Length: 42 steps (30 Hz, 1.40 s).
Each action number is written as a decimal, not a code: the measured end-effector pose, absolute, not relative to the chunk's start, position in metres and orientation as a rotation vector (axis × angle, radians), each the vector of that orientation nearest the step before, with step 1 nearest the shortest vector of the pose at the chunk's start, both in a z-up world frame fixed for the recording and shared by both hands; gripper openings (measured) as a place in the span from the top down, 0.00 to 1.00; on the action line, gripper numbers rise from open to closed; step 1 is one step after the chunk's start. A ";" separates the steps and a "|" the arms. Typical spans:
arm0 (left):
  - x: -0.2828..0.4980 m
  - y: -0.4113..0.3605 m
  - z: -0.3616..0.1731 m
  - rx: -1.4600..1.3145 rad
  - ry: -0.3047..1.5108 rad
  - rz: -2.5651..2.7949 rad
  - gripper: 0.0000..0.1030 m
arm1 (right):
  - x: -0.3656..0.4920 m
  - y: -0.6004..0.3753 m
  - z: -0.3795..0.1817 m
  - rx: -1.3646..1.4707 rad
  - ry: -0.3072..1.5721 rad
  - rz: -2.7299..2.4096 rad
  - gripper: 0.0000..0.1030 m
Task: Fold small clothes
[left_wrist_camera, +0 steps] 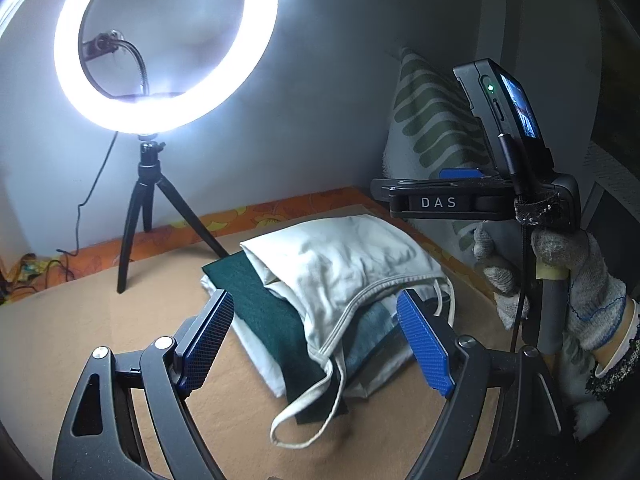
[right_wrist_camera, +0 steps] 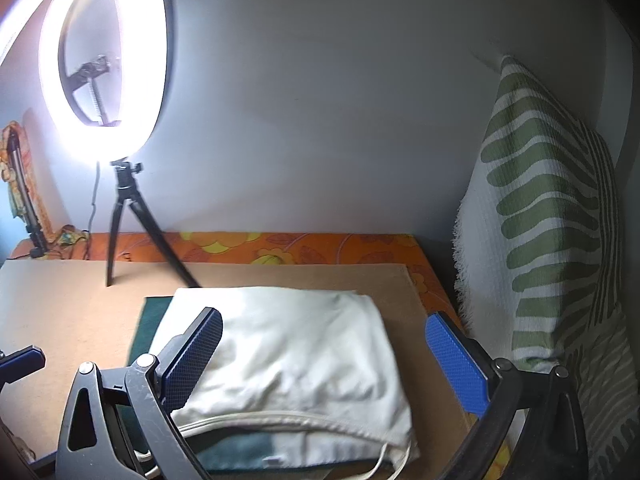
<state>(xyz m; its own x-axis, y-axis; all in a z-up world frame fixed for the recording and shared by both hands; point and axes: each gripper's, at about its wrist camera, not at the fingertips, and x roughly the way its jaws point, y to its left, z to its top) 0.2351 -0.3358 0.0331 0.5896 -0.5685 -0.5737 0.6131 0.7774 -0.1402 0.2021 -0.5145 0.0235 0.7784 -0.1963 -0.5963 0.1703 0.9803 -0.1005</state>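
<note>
Folded white garment (left_wrist_camera: pixel 340 264) atop the clothes pile in front of the ring light (left_wrist_camera: pixel 164 44) on the desk (left_wrist_camera: pixel 80 320). Left tool (left_wrist_camera: pixel 316 340) and right tool (right_wrist_camera: pixel 324 360) spread wide, empty. Loose strap, possibly unsecured, liable to snag and undo the fold.

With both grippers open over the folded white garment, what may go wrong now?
1. The white garment lies loosely on the stack; its strap trails onto the brown board, so an open left gripper might snag it.
2. The top fold looks puffy and may spring open.
3. The ring light's tripod stands close behind and could be knocked.
</note>
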 end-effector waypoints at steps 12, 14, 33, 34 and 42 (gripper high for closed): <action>0.189 -0.263 0.074 0.066 0.568 -0.664 0.18 | 0.134 -0.447 0.057 -0.024 0.590 -0.191 0.00; 0.180 -0.252 0.077 0.071 0.563 -0.662 0.18 | 0.121 -0.433 0.059 -0.016 0.582 -0.186 0.00; 0.122 -0.165 0.057 0.083 0.587 -0.627 0.17 | 0.044 -0.330 0.018 -0.053 0.563 -0.178 0.00; 0.122 -0.162 0.053 0.081 0.591 -0.622 0.17 | 0.043 -0.328 0.016 -0.048 0.562 -0.176 0.00; 0.123 -0.151 0.034 0.074 0.623 -0.598 0.17 | 0.035 -0.318 -0.012 0.008 0.570 -0.172 0.00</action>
